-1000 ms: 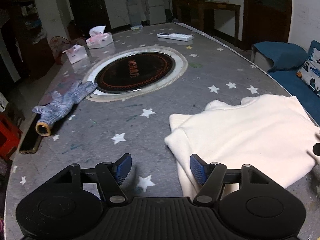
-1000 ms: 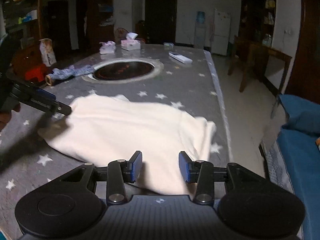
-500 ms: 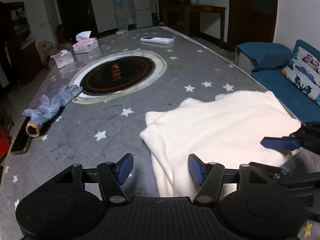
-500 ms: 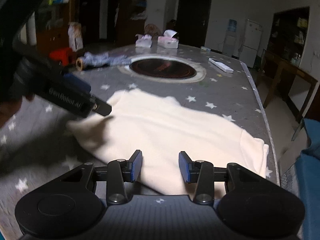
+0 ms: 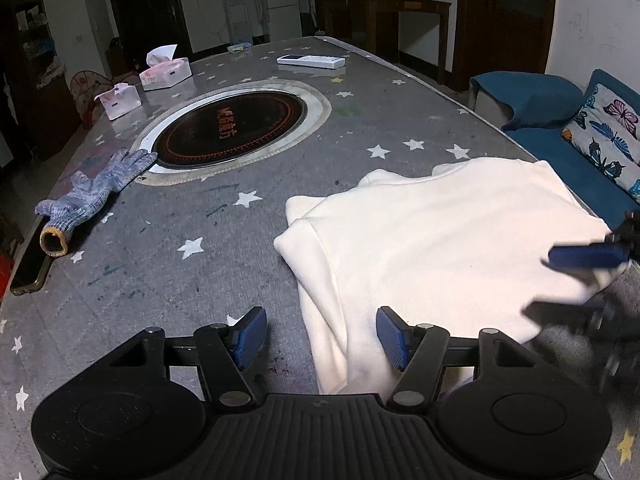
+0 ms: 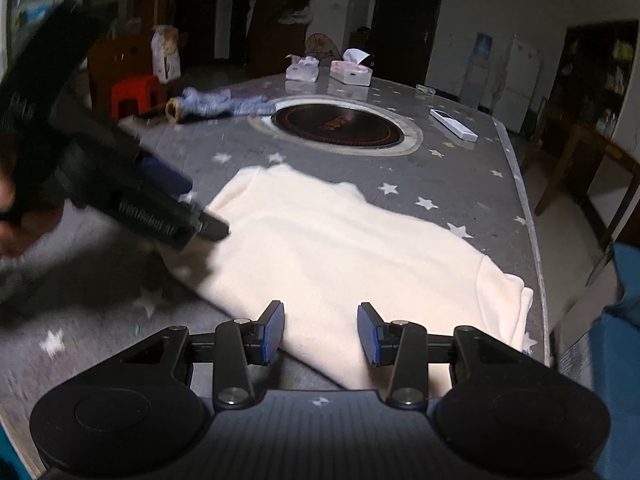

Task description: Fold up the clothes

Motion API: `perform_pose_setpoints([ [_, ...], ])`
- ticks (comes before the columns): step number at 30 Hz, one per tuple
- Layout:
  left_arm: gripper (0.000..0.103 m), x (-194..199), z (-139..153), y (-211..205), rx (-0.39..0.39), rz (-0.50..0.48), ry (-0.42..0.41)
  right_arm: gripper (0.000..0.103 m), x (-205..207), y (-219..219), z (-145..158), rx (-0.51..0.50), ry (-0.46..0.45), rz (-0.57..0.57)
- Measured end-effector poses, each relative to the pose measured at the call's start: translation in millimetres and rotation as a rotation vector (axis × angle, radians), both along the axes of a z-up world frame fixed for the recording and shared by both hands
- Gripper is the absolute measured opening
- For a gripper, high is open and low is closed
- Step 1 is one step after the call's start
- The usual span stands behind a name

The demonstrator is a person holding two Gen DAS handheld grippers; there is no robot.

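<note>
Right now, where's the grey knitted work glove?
In the left wrist view the grey knitted work glove lies at the table's left edge, fingertips by the round inset cooktop, cuff near a dark phone.

Garment (image 5: pixel 440 248) lies on the bench (image 5: pixel 360 128) at its near right edge, w/ the cooktop (image 5: pixel 230 130) set into the bench behind it. Glove (image 5: pixel 92 196) sits left of the cooktop, phone (image 5: pixel 30 268) at the left edge just by the glove's cuff; tissue boxes (image 5: pixel 166 74) & remote (image 5: pixel 311 61) at the far end, sofa (image 5: pixel 560 136) right of the bench.
</note>
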State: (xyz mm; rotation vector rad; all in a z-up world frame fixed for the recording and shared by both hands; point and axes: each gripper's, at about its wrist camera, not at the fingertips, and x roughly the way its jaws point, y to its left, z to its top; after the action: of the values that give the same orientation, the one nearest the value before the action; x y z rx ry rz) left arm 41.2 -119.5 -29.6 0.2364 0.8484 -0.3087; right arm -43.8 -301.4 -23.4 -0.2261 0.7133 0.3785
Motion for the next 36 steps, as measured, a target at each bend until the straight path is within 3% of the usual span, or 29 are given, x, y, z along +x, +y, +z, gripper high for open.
perform_pose_setpoints([
  [4, 0.065, 1, 0, 0, 0.0, 0.003, 0.002, 0.04, 23, -17, 9, 0.07, -0.002, -0.073],
  [15, 0.066, 4, -1, 1, -0.012, 0.006, 0.019, 0.041, 91, -35, -14, 0.054, 0.058, -0.199],
  [24, 0.068, 3, 0, 3, -0.021, 0.018, 0.022, 0.055, 70, -31, -7, 0.057, 0.032, -0.193],
  [26, 0.068, 1, 0, 3, -0.02, 0.019, 0.02, 0.064, 62, -29, -4, 0.065, 0.028, -0.195],
  [30, 0.071, -4, 2, 3, -0.019, 0.023, 0.017, 0.068, 47, -26, -1, 0.072, 0.015, -0.199],
  [32, 0.073, -6, 3, 2, -0.016, 0.025, 0.014, 0.078, 42, -25, 0, 0.081, 0.012, -0.203],
  [36, 0.078, -12, 6, 2, -0.016, 0.028, 0.009, 0.086, 30, -22, 3, 0.083, -0.007, -0.223],
])
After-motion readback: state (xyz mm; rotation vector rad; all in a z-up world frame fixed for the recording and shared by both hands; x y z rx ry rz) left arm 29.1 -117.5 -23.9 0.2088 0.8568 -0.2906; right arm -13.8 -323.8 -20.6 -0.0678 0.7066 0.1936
